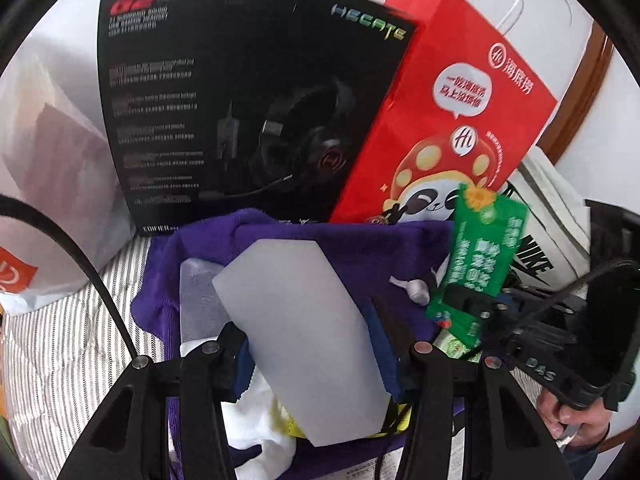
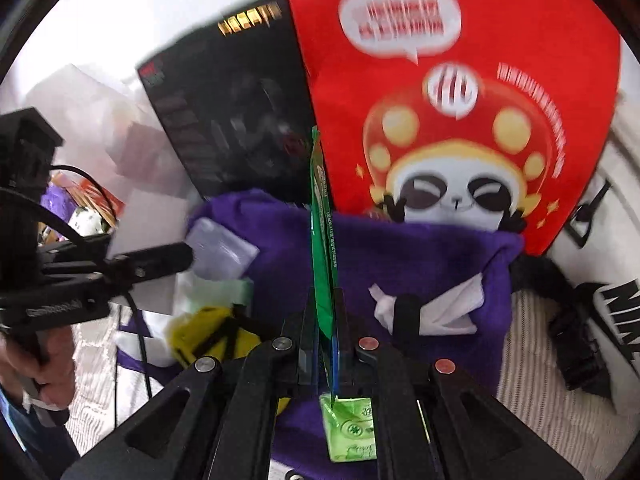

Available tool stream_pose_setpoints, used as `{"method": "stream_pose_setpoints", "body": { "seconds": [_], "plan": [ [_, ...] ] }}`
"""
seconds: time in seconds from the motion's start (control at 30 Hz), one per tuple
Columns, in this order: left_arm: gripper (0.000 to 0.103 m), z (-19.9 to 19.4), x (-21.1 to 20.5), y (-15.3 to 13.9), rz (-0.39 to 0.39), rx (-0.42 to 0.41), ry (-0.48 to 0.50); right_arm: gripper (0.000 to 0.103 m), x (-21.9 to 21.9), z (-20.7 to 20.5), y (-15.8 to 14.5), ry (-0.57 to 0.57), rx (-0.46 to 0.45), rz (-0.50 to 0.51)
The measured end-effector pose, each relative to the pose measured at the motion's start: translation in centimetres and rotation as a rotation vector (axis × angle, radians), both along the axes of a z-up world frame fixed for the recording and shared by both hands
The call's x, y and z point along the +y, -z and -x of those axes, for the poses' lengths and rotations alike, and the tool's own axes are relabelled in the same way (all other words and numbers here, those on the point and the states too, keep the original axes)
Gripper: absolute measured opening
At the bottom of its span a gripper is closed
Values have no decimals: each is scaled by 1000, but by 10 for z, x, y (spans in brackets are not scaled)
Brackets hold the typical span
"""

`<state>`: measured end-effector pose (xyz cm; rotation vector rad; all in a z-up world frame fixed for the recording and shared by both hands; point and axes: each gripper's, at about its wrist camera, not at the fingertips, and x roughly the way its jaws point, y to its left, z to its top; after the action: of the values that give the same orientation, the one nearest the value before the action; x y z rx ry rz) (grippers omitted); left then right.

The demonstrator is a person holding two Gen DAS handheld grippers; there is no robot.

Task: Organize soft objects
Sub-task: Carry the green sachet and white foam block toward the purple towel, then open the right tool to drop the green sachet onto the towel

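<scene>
Your left gripper (image 1: 316,344) clamps a frosted pouch (image 1: 304,336); your right gripper (image 2: 326,344) pinches a green packet (image 2: 322,240) edge-on at frame centre, which may slip out.

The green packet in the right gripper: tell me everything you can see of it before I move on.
The green packet is a flat, glossy plastic sachet with white print and an orange-yellow flower at its top. The right gripper is shut on its lower part, holding it upright and edge-on to the wrist camera, in front of the red paper bag and above the purple cloth. A greenish translucent wrapper lies below it; whether they touch is unclear.
</scene>
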<state>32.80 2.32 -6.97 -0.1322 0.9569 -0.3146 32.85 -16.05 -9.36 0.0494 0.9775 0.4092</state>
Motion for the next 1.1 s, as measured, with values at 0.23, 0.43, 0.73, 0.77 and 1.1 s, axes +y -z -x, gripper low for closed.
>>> {"method": "stream_pose_setpoints", "body": {
  "seconds": [0.23,0.43,0.73,0.77,1.1],
  "plan": [
    [48,-5,9,11,17,30,-11,4,5,-16,35,0,84,23],
    [48,-11,16,19,27,53,-19,5,3,-17,47,-32,138,-41],
    [48,-13,12,21,22,58,-11,5,5,-22,59,-12,159,-63],
    [48,-13,12,22,20,60,-11,8,5,-22,60,-10,163,-56],
    [48,-12,2,29,2,73,12,55,1,-14,46,-24,126,69]
  ]
}}
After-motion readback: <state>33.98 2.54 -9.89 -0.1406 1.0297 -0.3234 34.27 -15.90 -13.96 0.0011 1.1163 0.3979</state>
